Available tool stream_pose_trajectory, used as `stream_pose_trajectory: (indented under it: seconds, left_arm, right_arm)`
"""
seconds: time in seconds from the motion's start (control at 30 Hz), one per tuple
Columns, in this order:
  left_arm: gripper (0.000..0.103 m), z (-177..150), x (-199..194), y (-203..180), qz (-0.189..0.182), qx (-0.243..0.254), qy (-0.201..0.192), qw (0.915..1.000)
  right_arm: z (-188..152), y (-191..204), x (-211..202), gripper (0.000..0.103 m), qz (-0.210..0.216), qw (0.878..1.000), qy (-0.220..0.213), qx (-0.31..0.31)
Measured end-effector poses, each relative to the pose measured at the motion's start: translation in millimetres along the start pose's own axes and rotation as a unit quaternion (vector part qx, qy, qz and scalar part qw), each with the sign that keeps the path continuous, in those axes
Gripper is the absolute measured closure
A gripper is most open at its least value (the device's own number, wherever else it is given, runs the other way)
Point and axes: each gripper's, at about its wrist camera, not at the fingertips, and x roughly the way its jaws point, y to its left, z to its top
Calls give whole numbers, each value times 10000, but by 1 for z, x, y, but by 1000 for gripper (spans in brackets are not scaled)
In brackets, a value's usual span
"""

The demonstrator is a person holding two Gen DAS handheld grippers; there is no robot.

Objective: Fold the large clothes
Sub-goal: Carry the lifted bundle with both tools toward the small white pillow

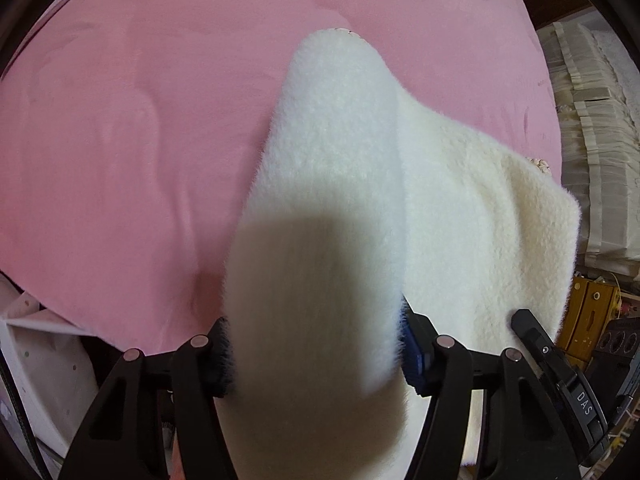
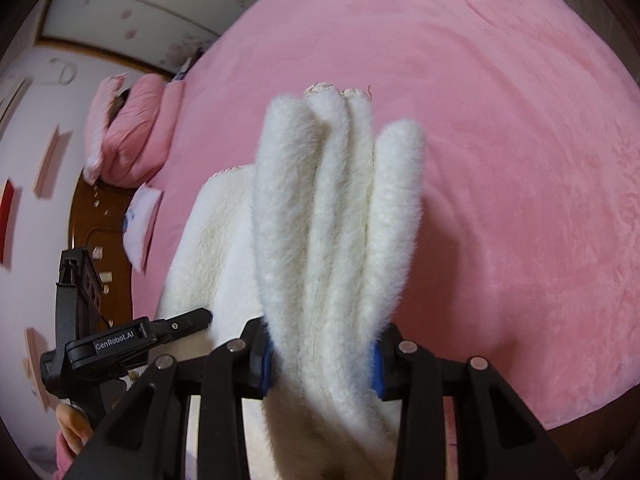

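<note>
A fluffy white garment (image 1: 340, 184) hangs lifted above the pink bed (image 1: 140, 140). My left gripper (image 1: 316, 364) is shut on a thick fold of it, and the cloth fills the gap between the fingers. The rest of the garment spreads to the right, where the right gripper's finger (image 1: 536, 340) shows at its edge. In the right wrist view my right gripper (image 2: 322, 360) is shut on several bunched folds of the garment (image 2: 332, 208), which point toward the pink bed (image 2: 500, 160). The left gripper (image 2: 120, 344) shows at the left.
Pink pillows (image 2: 128, 132) and a wooden headboard (image 2: 100, 232) lie at the bed's far end. Stacked pale bundles (image 1: 592, 140) stand beside the bed. A yellow box (image 1: 592, 316) and a white panel (image 1: 40, 360) are near the bed's edge.
</note>
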Motion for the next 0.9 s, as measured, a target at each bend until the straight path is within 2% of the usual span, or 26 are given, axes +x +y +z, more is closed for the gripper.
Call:
stream_pose_trajectory:
  seconds: [0.13, 0.27, 0.4, 0.47, 0.67, 0.77, 0.9]
  left_arm:
    - [42, -19, -34, 27, -56, -63, -224, 9997]
    - [42, -30, -62, 41, -20, -309, -239, 9992]
    - [42, -15, -90, 57, 20, -258, -317, 9992]
    - [42, -10, -100, 81, -32, -218, -317, 9993]
    - [42, 14, -128, 190, -43, -118, -233, 9996]
    - [42, 37, -141, 246, 91, -35, -273, 9996]
    - [43, 70, -163, 302, 330, 131, -396, 9986]
  right_arm:
    - [-16, 28, -17, 68, 119, 9995, -113, -274]
    - [-26, 64, -16, 68, 233, 9982, -188, -528]
    - [-32, 103, 0, 68, 322, 9975, -234, -585]
    - [-39, 127, 12, 68, 293, 9974, -282, -594]
    - [-62, 202, 57, 68, 184, 9973, -320, -633]
    - [-67, 237, 95, 68, 309, 9969, -388, -602]
    - [-68, 279, 145, 68, 588, 9971, -362, -317]
